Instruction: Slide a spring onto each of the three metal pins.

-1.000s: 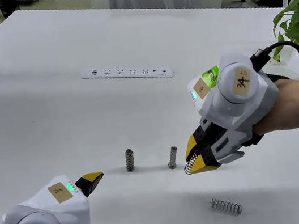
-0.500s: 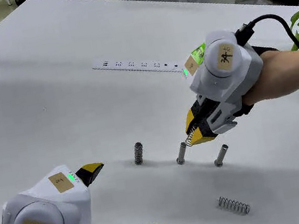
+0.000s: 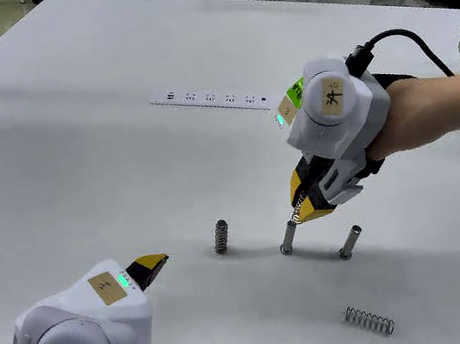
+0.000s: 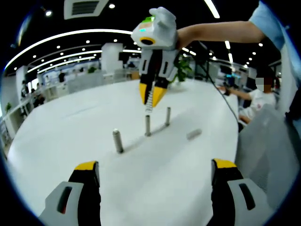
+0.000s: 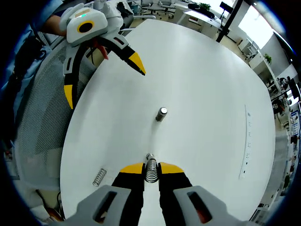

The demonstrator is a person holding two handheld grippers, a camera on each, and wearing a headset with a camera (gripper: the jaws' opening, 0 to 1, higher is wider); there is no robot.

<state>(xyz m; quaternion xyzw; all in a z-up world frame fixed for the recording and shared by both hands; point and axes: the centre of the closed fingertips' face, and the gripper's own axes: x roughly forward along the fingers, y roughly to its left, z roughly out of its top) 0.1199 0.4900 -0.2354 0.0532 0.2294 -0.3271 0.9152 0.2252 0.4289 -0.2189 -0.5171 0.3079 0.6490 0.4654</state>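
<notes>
1. The right gripper [image 5: 151,168] comes up from the bottom middle of the frame. Its two yellow tips pinch a spring [image 5: 151,172] that stands straight up.
2. The top of a metal pin [image 5: 149,156] sits just above that spring.
3. A second pin [image 5: 162,114] stands near the middle of the frame.
4. A loose spring [image 5: 99,177] lies on the white table [image 5: 207,94] at the lower left.
5. The left gripper [image 5: 102,80] is at the upper left, with its jaws wide apart.
6. A long power strip [image 5: 247,141] lies at the right side.

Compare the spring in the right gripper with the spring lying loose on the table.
The held spring stands upright; the loose spring lies on its side on the table. The held spring is pinched in the right gripper over the middle pin; the loose spring lies free, away from it. Both are metal coils.
</notes>
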